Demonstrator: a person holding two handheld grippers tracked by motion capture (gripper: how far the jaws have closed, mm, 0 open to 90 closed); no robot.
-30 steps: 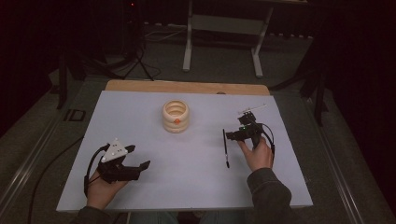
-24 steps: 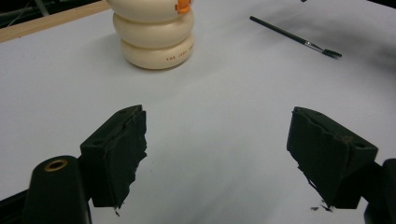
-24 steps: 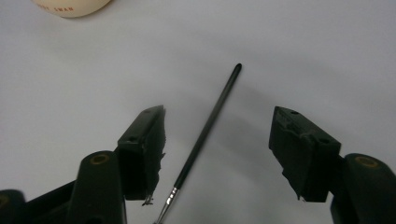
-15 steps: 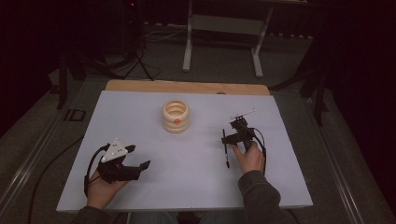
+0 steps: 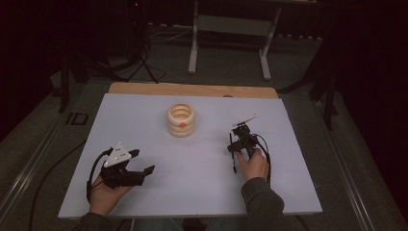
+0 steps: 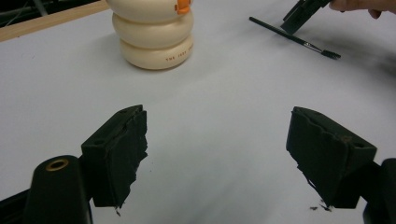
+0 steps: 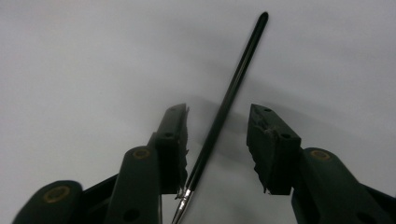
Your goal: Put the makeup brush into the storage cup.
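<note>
Right gripper (image 7: 217,140), low in its own view, has been closing around the brush (image 7: 223,109), pads not touching yet. Left gripper (image 6: 215,158) gapes wide.

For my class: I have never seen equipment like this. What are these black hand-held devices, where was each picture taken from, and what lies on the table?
A person sits at a white table and holds hand-operated tongs in each hand. The high view looks down from above. Each of the other two pictures comes from a camera riding on one pair of tongs, looking along its two black jaws.

The left tongs rest on the table, open, with nothing between them. The right tongs straddle a thin black paintbrush lying flat on the table. Their jaws have just been closing, but the pads do not appear to press on it yet, so nothing is held.

A cream stack of rings with an orange mark stands near the far middle.
</note>
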